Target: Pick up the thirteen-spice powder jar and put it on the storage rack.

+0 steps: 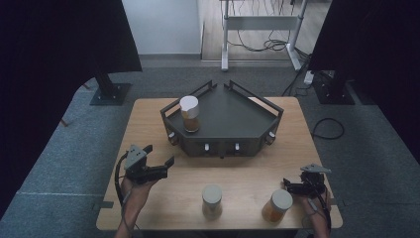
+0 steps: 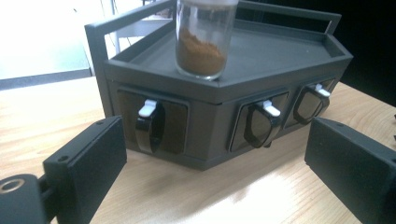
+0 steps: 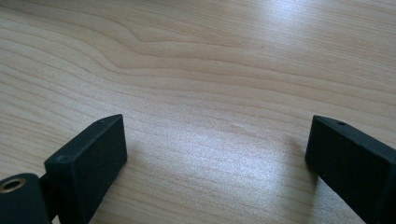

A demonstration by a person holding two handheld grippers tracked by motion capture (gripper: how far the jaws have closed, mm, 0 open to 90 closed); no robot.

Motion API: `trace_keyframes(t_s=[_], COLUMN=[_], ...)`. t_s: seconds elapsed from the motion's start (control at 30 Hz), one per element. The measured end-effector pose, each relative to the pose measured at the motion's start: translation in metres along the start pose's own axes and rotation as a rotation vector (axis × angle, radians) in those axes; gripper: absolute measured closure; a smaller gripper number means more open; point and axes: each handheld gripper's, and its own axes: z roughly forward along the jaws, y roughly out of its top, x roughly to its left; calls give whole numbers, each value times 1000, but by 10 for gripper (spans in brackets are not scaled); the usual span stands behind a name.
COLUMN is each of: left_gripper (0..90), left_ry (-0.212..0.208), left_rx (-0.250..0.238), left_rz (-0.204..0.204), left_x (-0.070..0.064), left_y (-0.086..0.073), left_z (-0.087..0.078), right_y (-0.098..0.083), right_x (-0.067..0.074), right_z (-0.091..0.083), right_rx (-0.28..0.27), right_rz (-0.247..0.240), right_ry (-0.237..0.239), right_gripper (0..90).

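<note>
From the high view, two spice jars stand on the near desk (image 1: 148, 119): the middle jar (image 1: 212, 201) between the hands, and the right jar (image 1: 277, 205) just beside the right tool (image 1: 289, 187). A third jar (image 1: 189, 113) sits on the dark corner rack (image 1: 247, 116), with the left tool (image 1: 159, 155) empty near the rack's left front. These look like glass with smooth round walls and white caps: stiff, breakable, likely slippery, moderately weighty with powder, so a grip across the body below the cap seems safest. In the left gripper view the jaws stand wide, facing the rack's hooks (image 2: 149, 126) and the brown-filled jar. In the right gripper view the jaws stand wide over bare wood.
</note>
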Motion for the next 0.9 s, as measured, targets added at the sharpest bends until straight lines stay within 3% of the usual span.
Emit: trace_keyframes(t_s=[0.9], left_gripper=[54], left_ry=[2], left_rx=[64], left_rz=[-35], left_x=[3], left_y=[-26], left_z=[11], right_y=[0], right_x=[0], right_z=[0], right_rx=[0], right_rz=[0], right_ry=[0], right_gripper=[49])
